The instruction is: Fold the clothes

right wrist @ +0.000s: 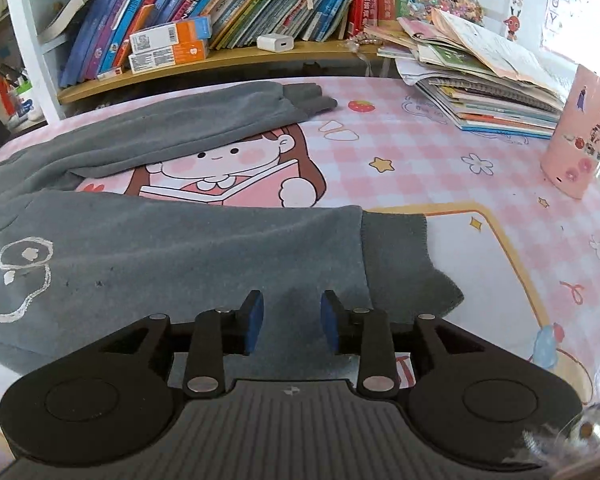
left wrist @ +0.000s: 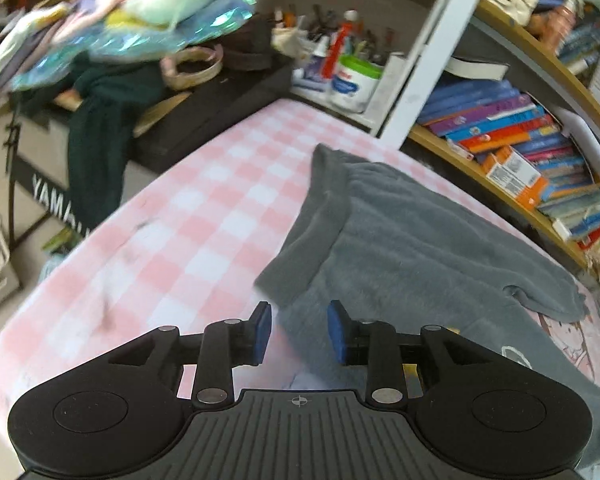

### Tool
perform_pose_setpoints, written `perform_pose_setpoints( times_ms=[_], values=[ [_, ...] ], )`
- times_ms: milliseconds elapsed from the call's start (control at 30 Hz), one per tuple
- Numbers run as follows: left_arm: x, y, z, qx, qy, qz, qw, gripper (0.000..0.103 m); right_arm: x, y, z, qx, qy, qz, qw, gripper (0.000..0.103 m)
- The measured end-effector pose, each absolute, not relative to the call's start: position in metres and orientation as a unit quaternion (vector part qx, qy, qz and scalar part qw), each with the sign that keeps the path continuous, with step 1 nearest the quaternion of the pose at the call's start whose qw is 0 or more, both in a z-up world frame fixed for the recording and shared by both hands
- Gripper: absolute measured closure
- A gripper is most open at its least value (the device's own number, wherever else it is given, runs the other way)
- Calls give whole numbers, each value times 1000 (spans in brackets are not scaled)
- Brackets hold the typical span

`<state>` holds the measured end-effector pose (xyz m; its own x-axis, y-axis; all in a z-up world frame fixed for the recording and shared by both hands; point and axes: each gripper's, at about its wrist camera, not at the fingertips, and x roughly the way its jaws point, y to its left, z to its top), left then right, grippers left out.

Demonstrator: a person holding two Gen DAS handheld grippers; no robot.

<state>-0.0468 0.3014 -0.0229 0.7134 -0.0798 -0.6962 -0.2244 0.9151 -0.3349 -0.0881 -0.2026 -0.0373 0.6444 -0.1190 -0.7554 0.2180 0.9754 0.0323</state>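
1. A cluttered child's room: a pink-checked table cover [right wrist: 440, 148] printed with a cartoon girl reading carries a pair of grey fleece trousers [right wrist: 180, 248], spread out and not yet folded.

2. The trousers lie with their long axis running left to right across the right wrist view, waistband end out of frame to the left, both ribbed cuffs to the right. The near leg's cuff [right wrist: 396, 256] sits just ahead and right of the right gripper [right wrist: 290, 322]; the far leg's cuff [right wrist: 310, 100] lies well apart, toward the bookshelf [right wrist: 220, 60].

3. The right gripper hovers over the near leg by its cuff, blue pads spread, nothing between them.

4. The left gripper [left wrist: 300, 332] is likewise spread and empty, poised at the trousers' edge where the grey cloth meets bare checked cover. From it the trousers [left wrist: 420, 240] stretch ahead and to the right.

5. Judged from this, each hand is close to its own end of the near leg; a fold likely carries that leg across to the far one.

6. Beyond the trousers: leaning books on the bookshelf, a stack of notebooks [right wrist: 492, 92] and a pink stickered cup [right wrist: 580, 136] to the right of the cuffs.
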Motion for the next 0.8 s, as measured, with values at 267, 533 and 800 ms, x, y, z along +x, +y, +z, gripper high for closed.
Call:
perform_pose_setpoints(
  times_ms=[267,533,800],
  values=[
    [-53,307,-32,-254,387,53,885,72,-93,-208,-43,67,410,-144,898,75],
    [-41,313,-39,-301,383,51,872,72,-94,-203,-47,57,430,-135,891,74],
    [-25,320,-45,-351,371,69,857,62,-94,-197,-48,39,440,-134,887,72]
  ],
)
